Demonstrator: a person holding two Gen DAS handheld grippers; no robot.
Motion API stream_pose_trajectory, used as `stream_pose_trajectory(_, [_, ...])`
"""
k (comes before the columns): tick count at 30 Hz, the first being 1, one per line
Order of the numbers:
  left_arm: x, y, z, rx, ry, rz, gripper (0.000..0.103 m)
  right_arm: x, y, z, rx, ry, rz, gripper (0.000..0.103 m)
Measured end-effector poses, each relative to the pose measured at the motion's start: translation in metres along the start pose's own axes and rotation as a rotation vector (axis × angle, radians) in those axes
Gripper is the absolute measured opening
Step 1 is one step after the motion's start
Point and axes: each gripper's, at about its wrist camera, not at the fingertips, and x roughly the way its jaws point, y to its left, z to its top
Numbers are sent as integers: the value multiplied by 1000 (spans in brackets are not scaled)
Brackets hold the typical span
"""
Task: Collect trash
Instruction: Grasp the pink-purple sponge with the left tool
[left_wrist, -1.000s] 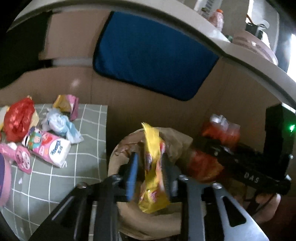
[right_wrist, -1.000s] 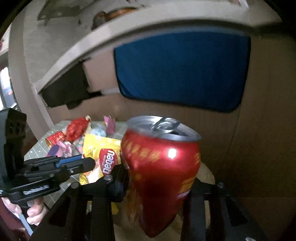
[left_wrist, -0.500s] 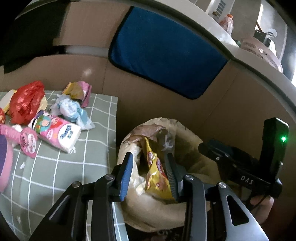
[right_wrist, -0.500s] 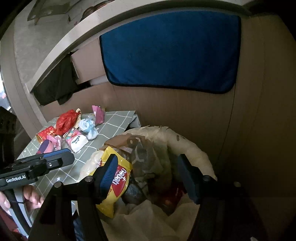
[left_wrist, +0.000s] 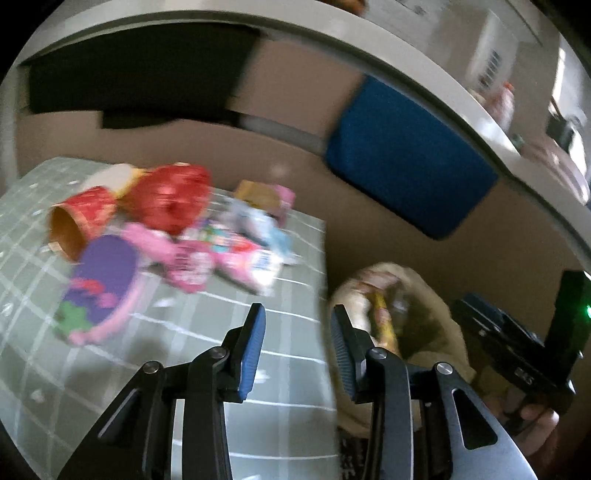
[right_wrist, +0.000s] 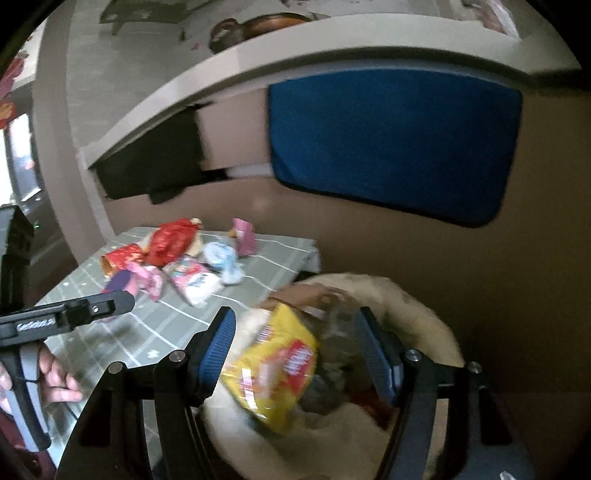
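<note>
My left claw (left_wrist: 297, 328) is released, nothing between its blue pads; it hangs over the right edge of the green checked table (left_wrist: 258, 369). Its jaws opened a little more within the last second. The trash heap (left_wrist: 177, 236) lies ahead and to the left of it, well apart: a red bag (left_wrist: 168, 201), a red paper cup (left_wrist: 79, 223) on its side, pink wrappers and a purple packet (left_wrist: 103, 280). The picture is blurred there.

My right claw (right_wrist: 295, 350) is also released, its jaws were opening wide just now and stand apart over the cream trash bag (right_wrist: 424, 317). The yellow snack packet (right_wrist: 275, 369) lies inside the bag, below and between the pads, touching neither as far as I can tell. The bag stands just beside the table's corner.
</note>
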Motion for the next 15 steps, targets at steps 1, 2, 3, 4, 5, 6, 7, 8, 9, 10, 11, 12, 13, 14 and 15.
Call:
stream_pose_trajectory(1, [-4,9,0,-15,-9,15,38,1,7,2,-8,-1,9,65])
stream_pose_trajectory(2, [-9,19,0,-33,-16,30,38,4,14,3,-19,1,15,65])
stream_pose_trajectory(3, [-14,30,-1,-53,-22,45,38,5,20,4,-27,1,20,65])
stream_pose_trajectory(4, [-17,37,-1,-65,-24,54,38,8,27,5,-37,2,32,65])
stream_pose_trajectory(5, [-20,46,-2,-79,-25,67,38,10,32,5,-44,4,44,65])
stream_pose_trajectory(6, [-23,56,-3,-91,-23,83,38,13,38,6,-49,9,56,65])
stream_pose_trajectory(7, [-26,63,-4,-99,-24,97,38,16,44,7,-54,15,69,65])
stream_pose_trajectory(8, [-29,71,-5,-107,-27,111,38,20,49,8,-59,21,84,65])
stream_pose_trajectory(9, [-32,80,-6,-117,-32,125,38,24,54,8,-64,29,100,65])
stream_pose_trajectory(10, [-35,88,-7,-129,-39,136,38,26,58,9,-67,36,111,65])
stream_pose_trajectory(11, [-36,94,-7,-137,-42,141,38,30,63,9,-72,44,126,65])
stream_pose_trajectory(12, [-38,103,-7,-153,-48,148,38,34,67,9,-75,51,140,65])
stream_pose_trajectory(13, [-38,109,-7,-163,-51,149,38,37,70,9,-77,57,148,65])
stream_pose_trajectory(14, [-39,114,-6,-171,-53,147,38,41,73,9,-80,66,156,65])
stream_pose_trajectory(15, [-38,120,-6,-179,-53,141,38,45,76,8,-82,76,165,65])
